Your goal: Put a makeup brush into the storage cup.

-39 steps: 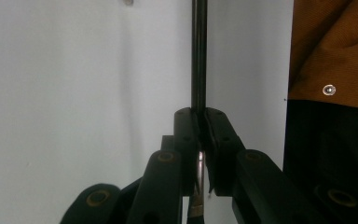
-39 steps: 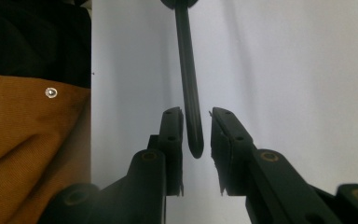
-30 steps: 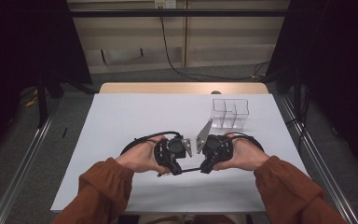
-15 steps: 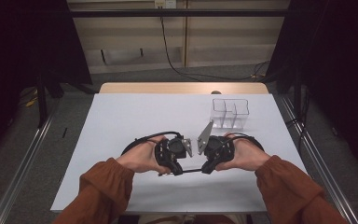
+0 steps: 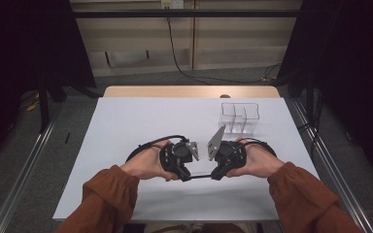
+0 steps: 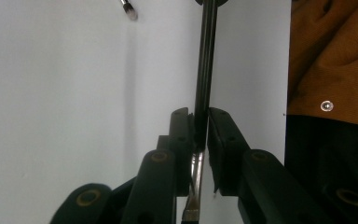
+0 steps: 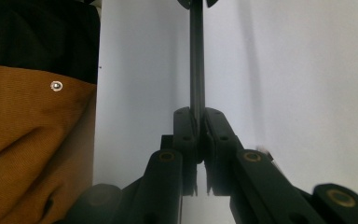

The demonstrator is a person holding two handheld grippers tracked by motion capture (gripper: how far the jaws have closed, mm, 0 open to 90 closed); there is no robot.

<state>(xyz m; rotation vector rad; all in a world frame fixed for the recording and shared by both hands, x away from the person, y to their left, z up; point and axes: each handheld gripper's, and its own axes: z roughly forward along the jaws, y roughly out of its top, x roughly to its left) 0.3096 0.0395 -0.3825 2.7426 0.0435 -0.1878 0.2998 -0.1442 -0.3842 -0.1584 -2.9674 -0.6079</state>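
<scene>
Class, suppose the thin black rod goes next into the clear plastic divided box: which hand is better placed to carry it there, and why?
The right. Both hand-held grippers clamp the thin black rod, but the right hand-held gripper sits nearer the clear plastic divided box, which stands beyond it on the right; the left hand-held gripper would likely have to reach across.

sleeves: rust-orange cloth with gathered cuffs, a small silver stud on one
left tongs [image 5: 187, 170]: black, brass-ringed pivots, looping black cable
right tongs [image 5: 212, 171]: black, grey three-cornered plate on top

Lab recording booth: black curtains [image 5: 24, 43], floor rails [image 5: 22, 160] (cables trailing), white table [image 5: 141, 116].
</scene>
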